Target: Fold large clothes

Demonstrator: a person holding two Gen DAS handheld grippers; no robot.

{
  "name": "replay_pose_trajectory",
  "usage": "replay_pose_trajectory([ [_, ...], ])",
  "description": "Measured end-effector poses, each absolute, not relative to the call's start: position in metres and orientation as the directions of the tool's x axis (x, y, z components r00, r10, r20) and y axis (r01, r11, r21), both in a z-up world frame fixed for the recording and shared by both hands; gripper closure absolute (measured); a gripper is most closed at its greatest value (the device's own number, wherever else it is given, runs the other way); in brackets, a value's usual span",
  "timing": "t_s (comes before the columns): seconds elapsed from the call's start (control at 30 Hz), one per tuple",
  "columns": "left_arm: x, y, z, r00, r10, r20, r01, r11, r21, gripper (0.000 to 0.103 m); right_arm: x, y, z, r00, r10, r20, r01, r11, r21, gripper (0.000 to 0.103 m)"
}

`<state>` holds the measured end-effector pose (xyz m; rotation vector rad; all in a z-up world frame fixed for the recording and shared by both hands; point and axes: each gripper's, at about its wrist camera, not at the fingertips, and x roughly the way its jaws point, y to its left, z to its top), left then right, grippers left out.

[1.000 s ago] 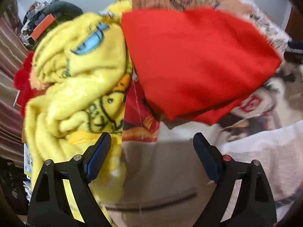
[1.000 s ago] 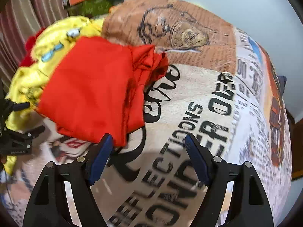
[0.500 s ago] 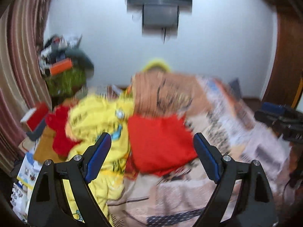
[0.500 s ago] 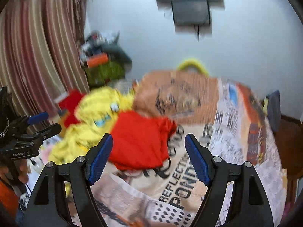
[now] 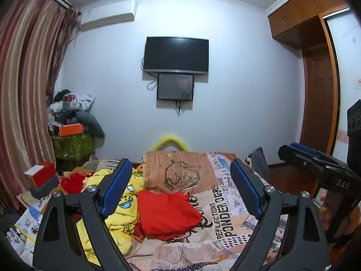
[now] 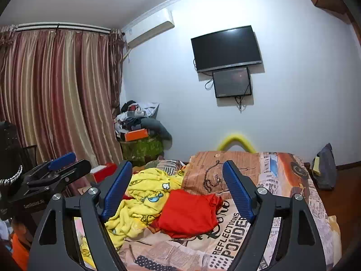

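A folded red garment lies on the bed's printed blanket. A crumpled yellow cartoon-print garment sits heaped against its left side. My left gripper hangs open well above and short of the clothes, holding nothing. My right gripper is level with it, its jaws opening with nothing between them. Each gripper shows in the other's view: the right gripper at the right edge in a hand, the left gripper at the left edge.
A TV and a smaller screen hang on the far wall. Striped curtains fill the left. A cluttered stand with an orange box fills the corner. A red-and-white box and papers lie left of the bed; a wooden wardrobe stands right.
Both grippers have risen and tipped up from close over the clothes to a level look across the room. The red and yellow garments have stayed where they were.
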<state>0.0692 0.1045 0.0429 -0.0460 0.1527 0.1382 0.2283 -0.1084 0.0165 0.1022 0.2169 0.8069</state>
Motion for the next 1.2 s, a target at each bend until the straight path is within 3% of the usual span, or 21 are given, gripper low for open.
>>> replay_pose_trajectory([
  [0.1,0.060,0.100,0.039,0.978,0.144,-0.148,-0.151,0.988,-0.039,0.009,0.225,-0.109,0.013,0.685,0.711,-0.159,-0.691,0.703,0.167,0.017],
  [0.2,0.056,0.099,0.033,0.973,0.180,-0.143,-0.187,0.982,-0.039,0.001,0.224,-0.112,0.011,0.709,0.687,-0.158,-0.667,0.727,0.163,0.001],
  [1.2,0.062,0.104,0.008,0.953,0.196,-0.231,-0.212,0.976,-0.047,0.001,0.212,-0.114,0.002,0.740,0.643,-0.198,-0.629,0.766,0.133,0.000],
])
